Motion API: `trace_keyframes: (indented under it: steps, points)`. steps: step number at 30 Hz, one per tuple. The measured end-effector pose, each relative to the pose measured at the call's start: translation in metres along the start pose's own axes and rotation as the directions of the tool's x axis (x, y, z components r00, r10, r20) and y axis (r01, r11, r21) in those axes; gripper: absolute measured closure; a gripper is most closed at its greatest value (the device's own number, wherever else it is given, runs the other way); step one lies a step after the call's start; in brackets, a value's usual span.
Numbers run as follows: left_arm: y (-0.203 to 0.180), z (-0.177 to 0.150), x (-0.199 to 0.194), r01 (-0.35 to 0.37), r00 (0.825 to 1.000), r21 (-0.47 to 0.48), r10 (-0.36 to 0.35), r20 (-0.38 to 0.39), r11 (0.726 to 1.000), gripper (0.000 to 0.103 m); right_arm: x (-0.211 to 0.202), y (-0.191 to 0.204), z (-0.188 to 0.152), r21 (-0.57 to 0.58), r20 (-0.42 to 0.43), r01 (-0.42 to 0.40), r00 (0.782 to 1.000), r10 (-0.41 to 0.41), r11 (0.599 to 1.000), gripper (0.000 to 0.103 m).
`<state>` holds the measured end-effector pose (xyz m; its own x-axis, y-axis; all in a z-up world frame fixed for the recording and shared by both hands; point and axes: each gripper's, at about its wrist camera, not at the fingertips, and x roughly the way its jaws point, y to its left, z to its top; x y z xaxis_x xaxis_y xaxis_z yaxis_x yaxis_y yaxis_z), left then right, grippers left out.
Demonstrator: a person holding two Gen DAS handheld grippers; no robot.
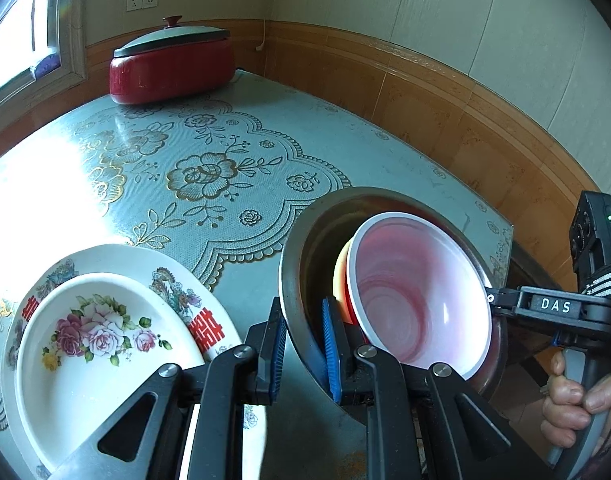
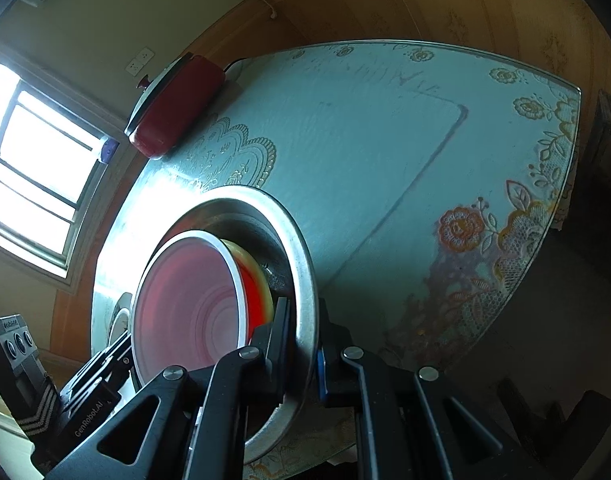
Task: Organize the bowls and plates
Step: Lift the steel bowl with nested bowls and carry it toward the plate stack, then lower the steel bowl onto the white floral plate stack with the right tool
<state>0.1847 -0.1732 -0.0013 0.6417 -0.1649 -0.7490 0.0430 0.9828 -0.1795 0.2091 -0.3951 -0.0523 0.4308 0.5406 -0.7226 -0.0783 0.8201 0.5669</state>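
Steel basin (image 1: 305, 256) pinched at rim by both grippers, left (image 1: 303, 354) and right (image 2: 303, 344), jaws nearly closed. Red-white bowl (image 1: 417, 292) inside; floral plates (image 1: 101, 340) just beside basin.

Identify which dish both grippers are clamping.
The metal bowl, gripped at its rim from opposite sides; the nested red bowl and the flowered plates go ungripped.

Two floral plates (image 1: 105, 344), three nested bowls (image 1: 417, 292) – one red lidded pot (image 1: 171, 66).
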Motion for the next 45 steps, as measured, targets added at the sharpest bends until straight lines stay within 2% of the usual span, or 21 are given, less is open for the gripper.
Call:
trace_keyframes:
  steps: [13,24,35,45]
  points:
    - [-0.012,-0.003,-0.021,-0.059,0.996,-0.002,0.059,0.06,0.998,0.086,0.004,-0.011,-0.001,-0.013,-0.072,-0.099,0.993,0.098,0.995,0.093]
    - [-0.011,-0.009,-0.033,-0.072,0.992,-0.049,0.077,0.098,0.996,0.086,0.002,-0.002,0.001,-0.056,-0.094,-0.124,0.989,0.118,0.991,0.093]
    - [0.013,-0.013,-0.062,-0.066,0.987,-0.083,0.078,0.141,0.994,0.087,-0.003,0.038,-0.003,-0.113,-0.08,-0.135,0.989,0.127,0.984,0.093]
    - [0.059,-0.017,-0.105,-0.056,0.985,-0.046,0.063,0.163,0.997,0.088,-0.007,0.095,-0.036,-0.122,-0.036,-0.136,0.991,0.133,0.983,0.093]
